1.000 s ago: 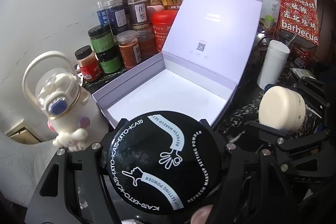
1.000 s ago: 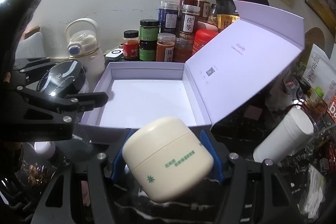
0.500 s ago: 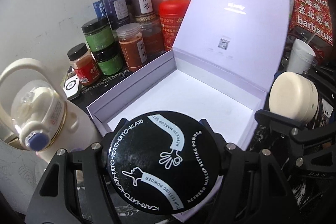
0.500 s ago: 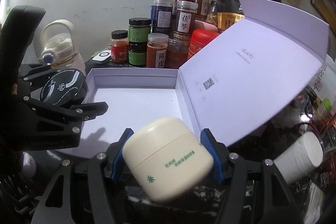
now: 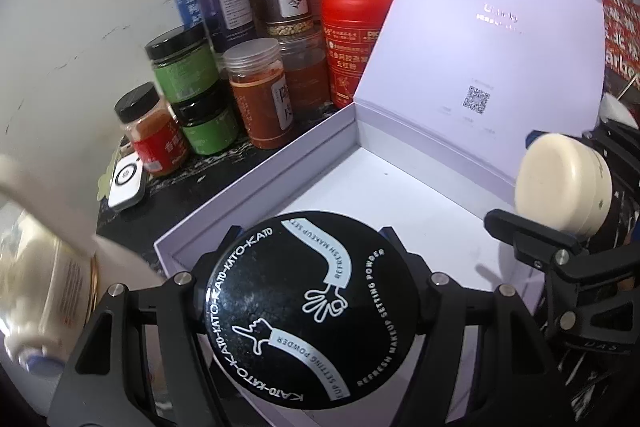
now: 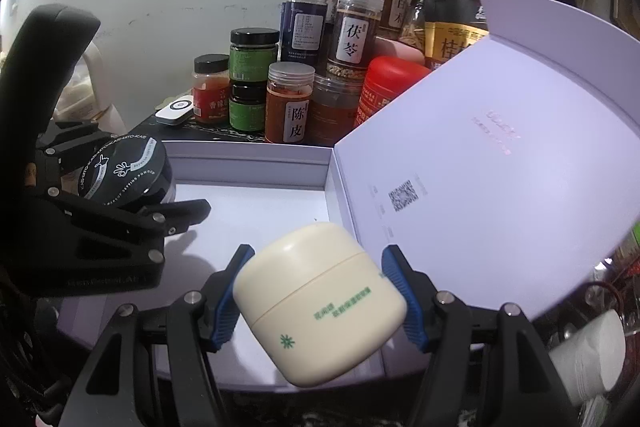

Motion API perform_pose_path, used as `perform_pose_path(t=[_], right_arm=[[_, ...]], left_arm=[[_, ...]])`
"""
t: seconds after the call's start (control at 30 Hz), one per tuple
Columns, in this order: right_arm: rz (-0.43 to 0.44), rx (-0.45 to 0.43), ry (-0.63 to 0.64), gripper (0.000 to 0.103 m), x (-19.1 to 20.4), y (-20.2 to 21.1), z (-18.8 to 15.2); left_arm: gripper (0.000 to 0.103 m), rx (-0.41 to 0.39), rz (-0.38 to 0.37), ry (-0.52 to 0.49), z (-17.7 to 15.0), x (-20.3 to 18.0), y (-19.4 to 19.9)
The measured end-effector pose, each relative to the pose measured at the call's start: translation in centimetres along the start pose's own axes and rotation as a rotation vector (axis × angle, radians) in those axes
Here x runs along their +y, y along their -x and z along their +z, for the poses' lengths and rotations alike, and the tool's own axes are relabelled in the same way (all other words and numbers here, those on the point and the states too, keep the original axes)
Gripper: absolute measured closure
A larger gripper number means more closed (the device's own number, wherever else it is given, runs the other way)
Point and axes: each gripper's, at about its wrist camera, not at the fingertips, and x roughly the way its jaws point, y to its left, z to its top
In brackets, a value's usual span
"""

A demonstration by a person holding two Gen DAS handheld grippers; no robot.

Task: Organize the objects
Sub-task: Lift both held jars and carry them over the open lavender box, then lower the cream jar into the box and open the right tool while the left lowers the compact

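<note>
The left hand-held gripper (image 5: 308, 311) is clamped on a round black powder compact (image 5: 306, 309), lid facing the camera with white "KATO" lettering; the compact covers the fingertips and hides whatever lies directly beneath it. The right hand-held gripper (image 6: 316, 301) grips a cream jar (image 6: 320, 303), tilted, between blue-padded fingers (image 6: 228, 291). Both items hang over the near edge of an open lavender box (image 5: 256, 183), whose raised lid (image 6: 500, 167) bears a small QR code and faint, unreadable print. Behind the box, on the dark worktop (image 5: 180, 195), stands a cluster of spice jars (image 6: 288, 103), a red canister (image 5: 352, 39) and a black-and-gold bag (image 6: 452, 23) partly hidden by the lid. A small white device (image 6: 174, 113) lies beside them. At the left view's edge, a cream bottle (image 5: 36, 279) is blurred and cut off.
</note>
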Motion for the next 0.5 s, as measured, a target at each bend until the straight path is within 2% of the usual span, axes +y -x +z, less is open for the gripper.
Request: perform_pose_path(t=[0.1,0.23,0.5], right_arm=[[0.000,-0.001,0.010,0.036,0.0,-0.9,0.5],[0.002,0.012,0.024,0.036,0.0,-2.1,1.1],[0.015,0.036,0.047,0.036,0.5,-3.3,1.2]], left_arm=[[0.037,0.002,0.026,-0.026,0.4,-0.2,-0.8],[0.037,0.022,0.009,-0.006,0.9,0.3,-1.9],[0.037,0.023,0.035,0.005,2.0,1.2,-3.4]])
